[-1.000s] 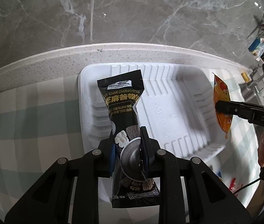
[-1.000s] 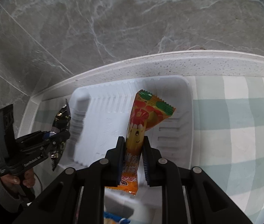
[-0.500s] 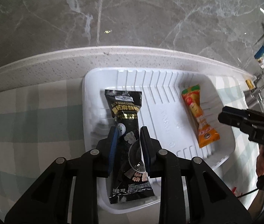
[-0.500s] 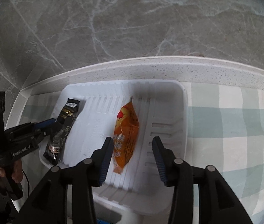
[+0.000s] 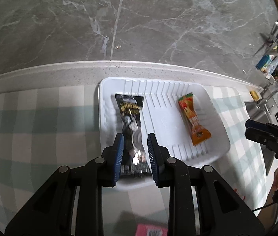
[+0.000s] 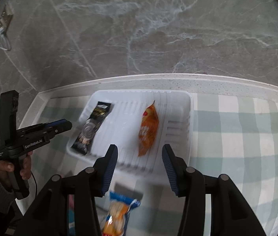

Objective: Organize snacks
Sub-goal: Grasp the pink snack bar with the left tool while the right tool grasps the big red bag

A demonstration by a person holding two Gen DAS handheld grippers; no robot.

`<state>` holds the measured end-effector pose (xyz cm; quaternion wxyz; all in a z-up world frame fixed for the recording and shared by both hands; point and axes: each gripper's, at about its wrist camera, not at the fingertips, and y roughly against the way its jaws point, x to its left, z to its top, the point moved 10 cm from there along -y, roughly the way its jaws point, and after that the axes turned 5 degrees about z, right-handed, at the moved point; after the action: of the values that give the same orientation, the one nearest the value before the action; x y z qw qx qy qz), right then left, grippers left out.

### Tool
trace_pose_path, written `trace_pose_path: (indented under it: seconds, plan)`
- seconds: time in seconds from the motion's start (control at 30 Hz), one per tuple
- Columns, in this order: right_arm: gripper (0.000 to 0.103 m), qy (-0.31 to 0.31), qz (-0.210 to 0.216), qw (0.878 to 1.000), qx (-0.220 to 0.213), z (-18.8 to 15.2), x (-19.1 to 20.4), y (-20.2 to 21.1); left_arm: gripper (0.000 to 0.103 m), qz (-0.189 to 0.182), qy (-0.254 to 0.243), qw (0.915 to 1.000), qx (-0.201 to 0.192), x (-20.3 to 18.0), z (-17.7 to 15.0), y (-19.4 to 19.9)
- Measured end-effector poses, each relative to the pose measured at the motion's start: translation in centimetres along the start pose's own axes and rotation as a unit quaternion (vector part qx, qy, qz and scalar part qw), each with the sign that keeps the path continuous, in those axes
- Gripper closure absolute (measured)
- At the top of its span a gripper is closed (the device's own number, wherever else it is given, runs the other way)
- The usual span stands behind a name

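**Both snacks now lying in the tray**

Left wrist view: the left gripper is lifting away, fingers nearly together and empty, leaving the black packet lying in the white tray.

Right wrist view: the right gripper is opening its fingers, nothing between them. The orange packet it was clamping is resting in the tray. A checked cloth is covering the counter below a marble wall.

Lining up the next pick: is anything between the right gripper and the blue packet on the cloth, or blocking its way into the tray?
Nothing visible. The right gripper, jaws opening and empty, is above the blue packet, which lies uncovered. The white tray has bare floor between the black packet and the orange packet.
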<state>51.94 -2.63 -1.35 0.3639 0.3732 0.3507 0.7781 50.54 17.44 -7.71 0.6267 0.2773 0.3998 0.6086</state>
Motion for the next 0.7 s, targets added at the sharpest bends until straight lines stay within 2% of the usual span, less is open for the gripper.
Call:
trace_pose_path:
  seconds: [0.23, 0.4, 0.7]
  plan:
    - [0.047, 0.007, 0.006, 1.000, -0.010, -3.9, 2.4, 3.4, 0.080, -0.003, -0.007, 1.0000, 0.004, -0.6, -3.8, 3.1]
    - [0.044, 0.008, 0.012, 1.000, -0.005, -8.3, 4.0, 4.9, 0.080, -0.011, -0.020, 0.9995, 0.022, -0.9, -7.5, 4.9]
    - [0.042, -0.037, 0.021, 0.999, 0.030, -16.6, 4.1, 4.9, 0.080, 0.007, -0.108, 0.9935, 0.034, -2.2, -11.8, 5.8]
